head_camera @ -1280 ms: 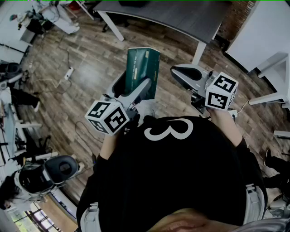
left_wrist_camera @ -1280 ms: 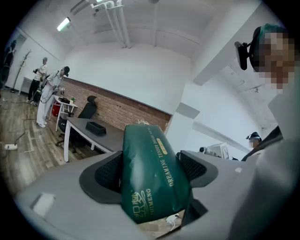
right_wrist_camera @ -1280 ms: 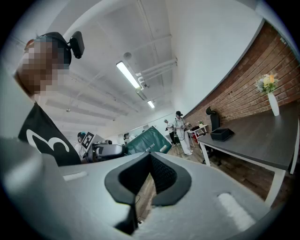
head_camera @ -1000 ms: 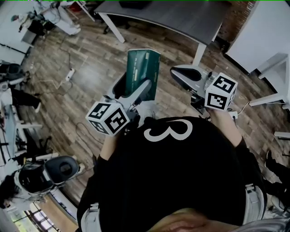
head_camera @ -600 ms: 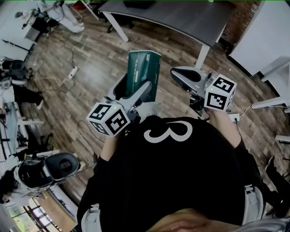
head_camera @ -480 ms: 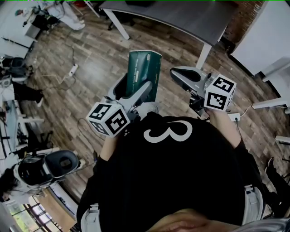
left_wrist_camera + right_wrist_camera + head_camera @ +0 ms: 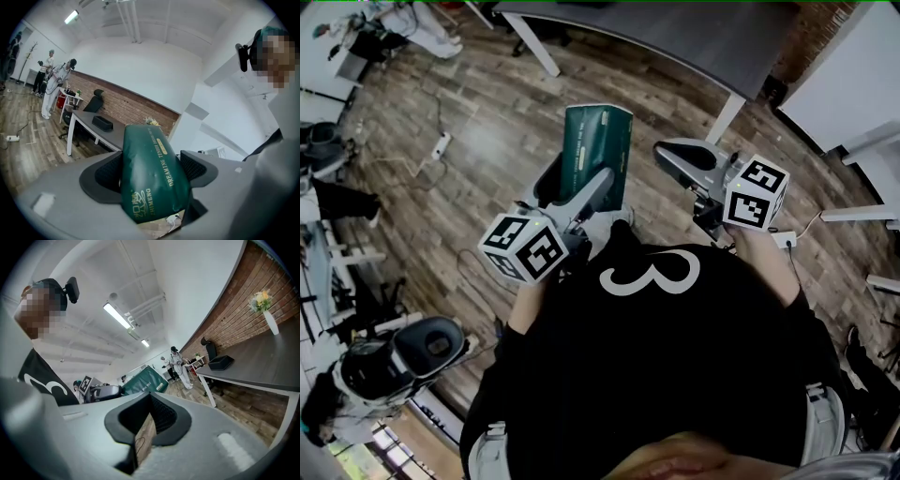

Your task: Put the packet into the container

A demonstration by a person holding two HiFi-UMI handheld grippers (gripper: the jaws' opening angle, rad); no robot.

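Note:
A dark green packet (image 7: 597,150) with gold print stands upright above the wooden floor, and my left gripper (image 7: 579,180) is shut on its lower part. In the left gripper view the packet (image 7: 152,173) fills the gap between both pads. My right gripper (image 7: 667,150) is held beside it to the right, shut with nothing in it. Its pads (image 7: 159,414) meet with only a sliver of floor showing between them. From the right gripper view the packet (image 7: 143,380) shows at the left. A black box (image 7: 102,123) lies on a grey desk; I cannot tell whether it is the container.
A grey desk (image 7: 675,28) on white legs stands ahead, against a brick wall (image 7: 243,329). A vase of flowers (image 7: 269,319) stands on it. An office chair (image 7: 422,347) is at the lower left, a power strip (image 7: 441,147) lies on the floor. People (image 7: 51,86) stand far off.
The head view has drifted a little, so the desk and floor sit slightly differently. Both grippers and the packet keep the same pose.

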